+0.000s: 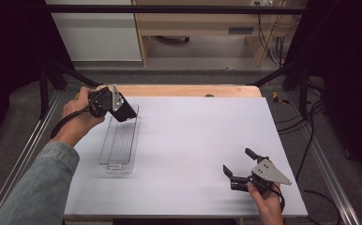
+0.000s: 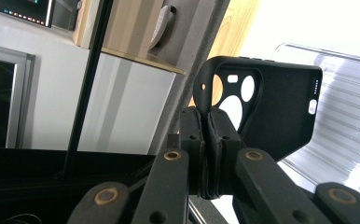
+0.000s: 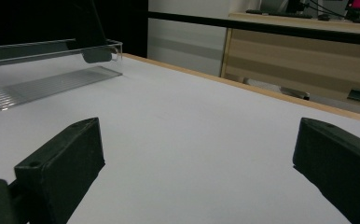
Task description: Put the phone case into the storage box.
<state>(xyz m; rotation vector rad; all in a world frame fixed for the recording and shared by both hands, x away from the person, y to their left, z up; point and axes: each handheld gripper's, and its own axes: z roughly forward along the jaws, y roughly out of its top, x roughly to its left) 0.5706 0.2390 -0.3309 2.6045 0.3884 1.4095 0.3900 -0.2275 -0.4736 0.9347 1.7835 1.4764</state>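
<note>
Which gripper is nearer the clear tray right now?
Left. The left gripper, jaws shut on a black phone case, hangs over the far end of the clear tray. The right gripper, jaws open, sits well off at the table's near right corner.

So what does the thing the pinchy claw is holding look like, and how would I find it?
Look at the grey table, then its far left where a clear plastic tray lies. Over the tray's far end the left gripper pinches a black phone case, soft-looking, with round camera holes at one corner.
</note>
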